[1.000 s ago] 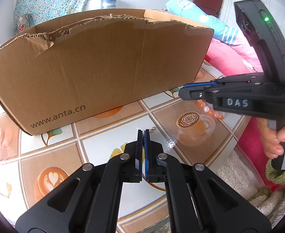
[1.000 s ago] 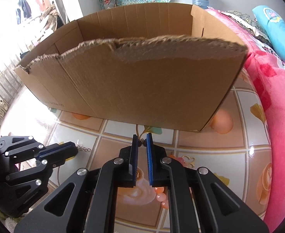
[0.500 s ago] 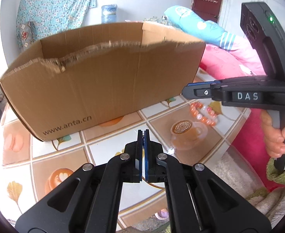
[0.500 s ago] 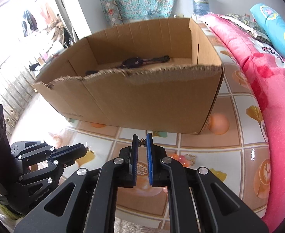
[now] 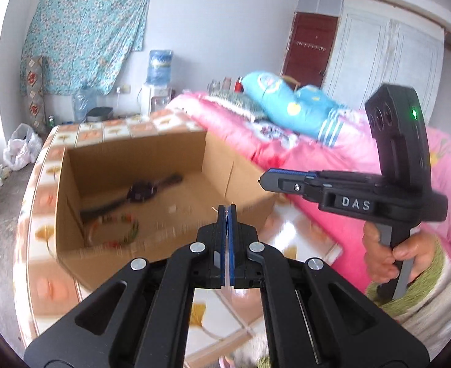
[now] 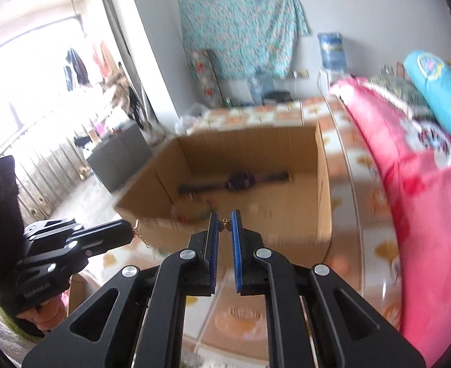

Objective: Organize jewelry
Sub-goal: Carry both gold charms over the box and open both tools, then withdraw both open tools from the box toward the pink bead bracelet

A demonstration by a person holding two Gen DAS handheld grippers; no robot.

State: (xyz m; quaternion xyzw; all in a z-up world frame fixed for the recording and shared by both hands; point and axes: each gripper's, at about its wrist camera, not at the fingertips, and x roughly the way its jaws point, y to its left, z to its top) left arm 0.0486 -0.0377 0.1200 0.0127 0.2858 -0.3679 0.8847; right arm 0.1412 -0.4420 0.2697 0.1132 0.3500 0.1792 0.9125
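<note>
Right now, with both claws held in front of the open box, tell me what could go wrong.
1. The right claw pinches the small gold charm only at its very tips. It may slip out and fall short of the cardboard box.
2. The thin chain dangling from the left claw may catch on the box's near wall.

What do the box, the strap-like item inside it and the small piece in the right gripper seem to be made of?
Box: matte brown corrugated cardboard, with a ragged torn rim.
Dark strap item: probably a plastic or rubber watch; dull black, too blurred to confirm.
Small charm pinched in the right gripper: seemingly gold-toned metal, with a yellowish glint.
</note>
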